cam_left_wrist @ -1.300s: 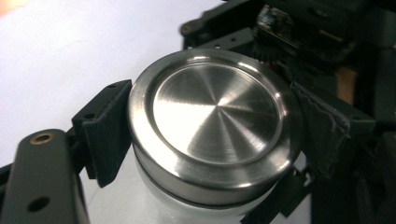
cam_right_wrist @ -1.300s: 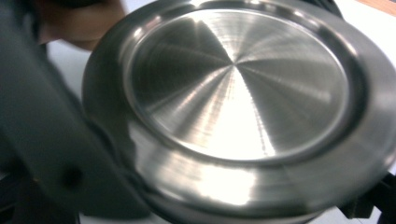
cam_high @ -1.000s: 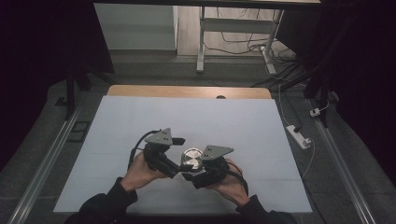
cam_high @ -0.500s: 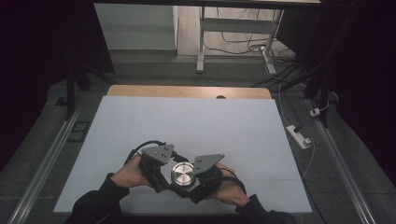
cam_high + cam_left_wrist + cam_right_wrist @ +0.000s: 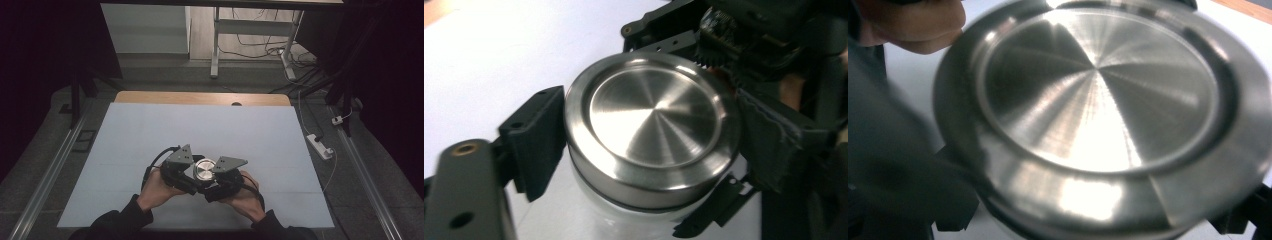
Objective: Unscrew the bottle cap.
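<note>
One jar with one shiny metal lid, near the middle of the counter. Two grippers, left and right. Two hands. One white power strip, far right on the floor.

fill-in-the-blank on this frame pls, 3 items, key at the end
1. The jar's lid is made of brushed ____.
2. In the left gripper view, the left gripper's jaws stand on either side of the ____.
3. The table's far edge shows a strip of bare ____.

Missing words: metal; lid; wood
</note>
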A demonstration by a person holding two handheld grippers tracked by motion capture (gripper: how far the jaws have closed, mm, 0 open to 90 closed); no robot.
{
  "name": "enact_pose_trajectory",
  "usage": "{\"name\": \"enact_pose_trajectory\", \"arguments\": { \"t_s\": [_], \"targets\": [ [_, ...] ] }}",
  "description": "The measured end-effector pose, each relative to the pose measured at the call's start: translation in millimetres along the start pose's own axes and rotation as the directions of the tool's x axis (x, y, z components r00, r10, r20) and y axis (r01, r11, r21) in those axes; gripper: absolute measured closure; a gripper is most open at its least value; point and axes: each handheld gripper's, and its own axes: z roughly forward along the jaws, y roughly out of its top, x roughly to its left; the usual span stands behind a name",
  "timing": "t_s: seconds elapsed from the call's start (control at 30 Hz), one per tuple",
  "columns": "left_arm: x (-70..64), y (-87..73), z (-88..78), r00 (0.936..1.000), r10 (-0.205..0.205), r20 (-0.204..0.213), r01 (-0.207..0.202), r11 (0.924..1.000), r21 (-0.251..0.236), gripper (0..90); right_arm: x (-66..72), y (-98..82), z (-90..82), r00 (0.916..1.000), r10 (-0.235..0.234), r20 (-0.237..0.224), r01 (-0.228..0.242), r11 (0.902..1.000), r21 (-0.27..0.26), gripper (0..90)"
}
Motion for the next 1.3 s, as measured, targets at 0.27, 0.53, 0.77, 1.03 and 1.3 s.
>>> {"name": "enact_pose_trajectory", "arguments": {
  "t_s": [0.27, 0.53, 0.77, 1.03, 1.3],
  "targets": [
    [15.2, -0.8, -35.2, 0.9831, 0.087, 0.161, -0.082, 0.996, -0.035, 7.3, 3.9, 1.3, -0.9, 0.9889, -0.057, -0.138, 0.057, 0.9984, -0.005, 14.2],
    [3.0, -6.2, -18.6, 0.9263, 0.22, 0.306, -0.255, 0.9638, 0.078, 9.5, 19.9, 3.6, -1.2, 0.9445, -0.161, -0.287, 0.164, 0.9864, -0.013, 14.2],
    [3.5, -8.8, -16.5, 0.9368, 0.206, 0.283, -0.217, 0.976, 0.01, 18.9, 18.2, 4.8, -2.6, 0.9541, -0.146, -0.261, 0.146, 0.9891, -0.022, 14.2],
    [0.5, -3.9, -4.5, 0.9939, 0.077, 0.078, -0.079, 0.9965, 0.026, 19.2, 8.7, 3.6, -1.3, 0.9915, -0.056, -0.117, 0.055, 0.9984, -0.008, 14.2],
    [-1.8, 0.1, -5.6, 0.9998, -0.019, 0.011, 0.019, 0.9991, -0.038, 19.3, 6.6, 1.9, 1.7, 0.9993, -0.025, -0.028, 0.025, 0.9997, 0.001, 14.2]
  ]
}}
